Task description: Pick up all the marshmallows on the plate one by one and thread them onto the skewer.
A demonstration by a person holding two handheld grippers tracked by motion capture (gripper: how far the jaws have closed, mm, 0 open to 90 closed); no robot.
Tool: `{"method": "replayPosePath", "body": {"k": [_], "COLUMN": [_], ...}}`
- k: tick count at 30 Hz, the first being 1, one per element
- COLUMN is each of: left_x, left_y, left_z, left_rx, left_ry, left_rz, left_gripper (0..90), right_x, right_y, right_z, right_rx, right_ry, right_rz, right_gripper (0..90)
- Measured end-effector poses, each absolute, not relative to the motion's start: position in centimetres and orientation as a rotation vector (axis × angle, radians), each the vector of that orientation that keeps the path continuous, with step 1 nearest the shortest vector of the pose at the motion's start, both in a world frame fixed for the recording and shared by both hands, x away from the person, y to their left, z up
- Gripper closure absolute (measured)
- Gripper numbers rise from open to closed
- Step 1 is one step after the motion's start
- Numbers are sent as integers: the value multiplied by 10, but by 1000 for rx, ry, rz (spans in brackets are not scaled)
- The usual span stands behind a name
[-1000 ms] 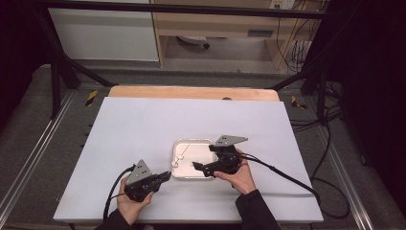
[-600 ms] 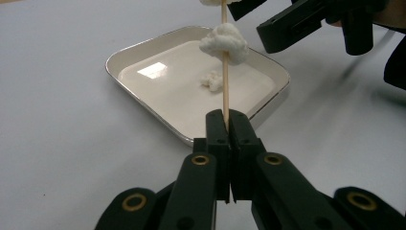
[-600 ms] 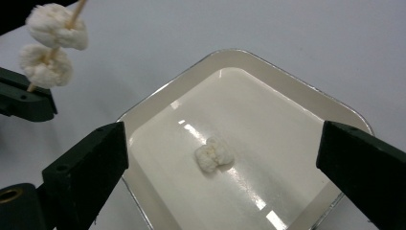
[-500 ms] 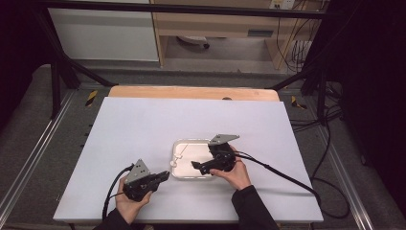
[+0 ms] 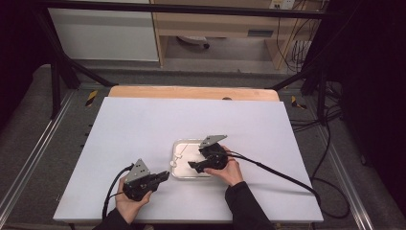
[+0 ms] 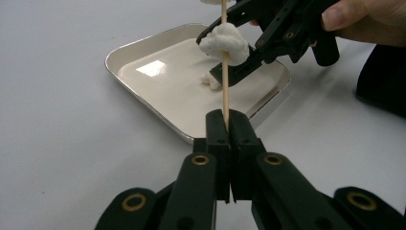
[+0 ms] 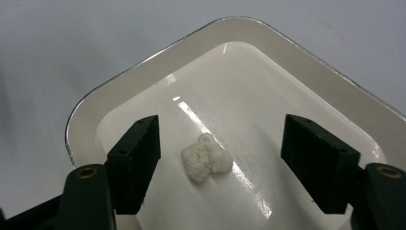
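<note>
The high view shows a white tray (image 5: pixel 178 173) near the table's (image 5: pixel 143 124) front edge, with the right gripper (image 5: pixel 193 166) over it and the left gripper (image 5: pixel 165 176) just off the tray's left rim.

The left gripper view shows that gripper's jaws pressed together on an upright skewer (image 6: pixel 224 72) with a popcorn piece (image 6: pixel 224 43) threaded on it.

The right gripper view shows a loose popcorn (image 7: pixel 206 157) on the tray floor (image 7: pixel 268 143), between spread jaws that have just been closing and are clear of it.
</note>
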State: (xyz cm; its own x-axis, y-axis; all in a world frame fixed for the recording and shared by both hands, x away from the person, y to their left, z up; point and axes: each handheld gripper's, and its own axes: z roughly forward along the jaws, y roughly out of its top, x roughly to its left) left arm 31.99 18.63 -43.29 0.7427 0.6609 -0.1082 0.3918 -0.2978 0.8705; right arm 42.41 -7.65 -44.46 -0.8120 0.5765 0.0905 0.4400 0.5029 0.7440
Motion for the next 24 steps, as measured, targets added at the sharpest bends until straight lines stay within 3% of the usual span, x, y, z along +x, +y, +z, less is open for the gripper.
{"method": "replayPosePath", "body": {"k": [11,24], "left_x": [320,320], "left_y": [186,186], "left_z": [-433,-433], "left_rx": [1931,1932], "left_ry": [803,801], "left_rz": [332,332], "left_gripper": [885,885], "right_x": [422,420], "right_y": [-75,-74], "right_z": [-449,-451], "right_rx": [811,763], "right_ry": [2596,2598], "right_rz": [1171,1165], "right_gripper": [523,629]}}
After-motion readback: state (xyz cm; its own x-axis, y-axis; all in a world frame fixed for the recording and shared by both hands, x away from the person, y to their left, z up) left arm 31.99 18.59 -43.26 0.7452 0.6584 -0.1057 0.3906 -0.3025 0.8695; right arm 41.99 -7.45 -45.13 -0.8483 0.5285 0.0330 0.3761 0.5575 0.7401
